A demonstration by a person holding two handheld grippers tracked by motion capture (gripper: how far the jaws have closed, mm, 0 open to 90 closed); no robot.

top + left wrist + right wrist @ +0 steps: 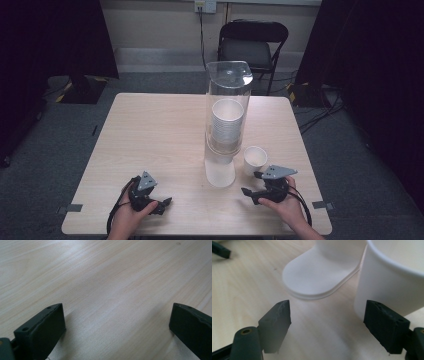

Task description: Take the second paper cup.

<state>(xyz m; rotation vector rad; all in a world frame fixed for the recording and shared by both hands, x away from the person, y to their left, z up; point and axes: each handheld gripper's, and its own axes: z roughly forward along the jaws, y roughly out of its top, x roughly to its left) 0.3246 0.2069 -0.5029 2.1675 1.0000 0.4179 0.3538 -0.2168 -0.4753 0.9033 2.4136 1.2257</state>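
- A tall clear cup dispenser [227, 100] stands upright near the middle of the counter [150, 135], a little toward the right edge, on a white rounded base [220, 174] [317, 277].
- Inside the tube sits a stack of white paper cups [226, 125], nested, open mouths facing the near edge.
- One loose white paper cup [254, 160] [392, 277] stands upright, mouth up, just beside the base on its right, toward the near right corner. Whether cup and base touch, can't tell.
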